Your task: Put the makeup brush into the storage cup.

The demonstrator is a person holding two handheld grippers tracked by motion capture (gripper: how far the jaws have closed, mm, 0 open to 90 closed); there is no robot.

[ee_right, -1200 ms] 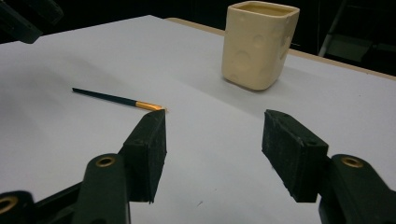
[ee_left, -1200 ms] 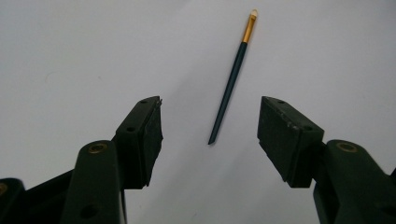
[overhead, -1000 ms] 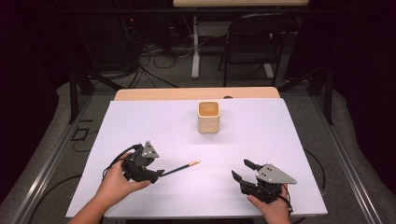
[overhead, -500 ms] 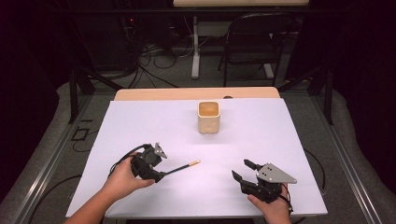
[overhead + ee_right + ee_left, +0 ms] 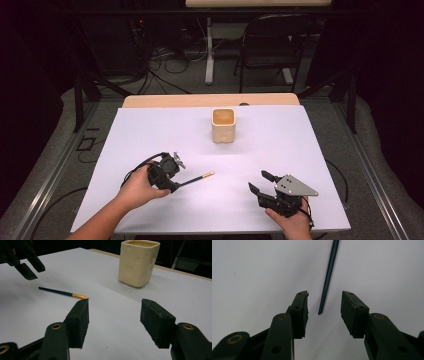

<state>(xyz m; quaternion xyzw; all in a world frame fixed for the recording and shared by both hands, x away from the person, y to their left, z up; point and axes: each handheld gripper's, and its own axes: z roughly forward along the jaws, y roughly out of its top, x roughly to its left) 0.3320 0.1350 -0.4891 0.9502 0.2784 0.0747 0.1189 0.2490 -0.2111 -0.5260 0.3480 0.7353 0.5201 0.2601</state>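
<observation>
Nearest us, low at the right, the right gripper (image 5: 261,181) sits on the white surface (image 5: 310,150) with its jaws spread wide and nothing between them, pointed up and left across the sheet. Over at the near left, the left gripper (image 5: 176,186) is the one on the job: its jaws have just been closing and now stand about half open, and in the left gripper view the dark tail end of the paintbrush (image 5: 327,281) lies right in the gap, pads not yet pressing on it, so no grip so far. The paintbrush (image 5: 196,178) lies flat on the surface, its long axis running from that gripper out to the right and slightly away, the orange tip at the far-right end. So the handle end is at the left gripper, while the tip points toward the middle, well short of the right gripper. My read: the left hand only needs to finish the pinch. Farther back, centre, the cream cup (image 5: 223,125) stands upright, well apart from the brush.
</observation>
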